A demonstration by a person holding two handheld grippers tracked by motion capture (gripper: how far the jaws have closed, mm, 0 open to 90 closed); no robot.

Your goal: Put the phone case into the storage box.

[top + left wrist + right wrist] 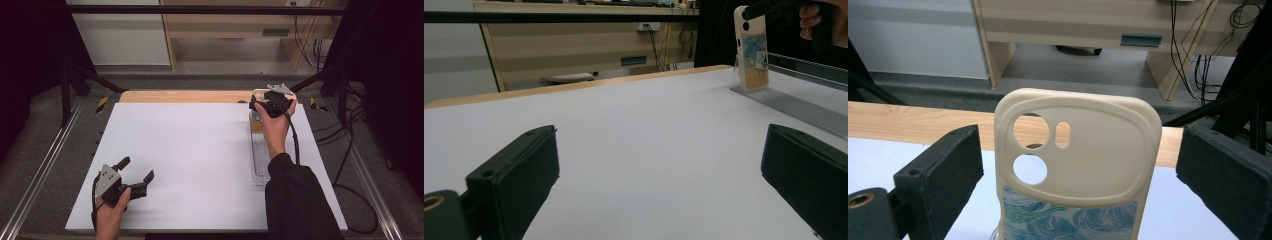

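While my right tongs (1078, 165) hang over the far right part of the worktop (190, 160), their jaws stand wide apart on either side of the phone case (1075, 160), touching neither side of it. That case (cream, with a blue swirl print lower down) stands upright at the far end of a clear tray (259, 160) along the worktop's right edge. My left tongs (134, 175) rest near the near left corner, jaws spread wide and holding nothing.

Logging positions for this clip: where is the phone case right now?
The phone case stands upright at the table's far right, on the clear rack's far end, between the right tool's open jaws.
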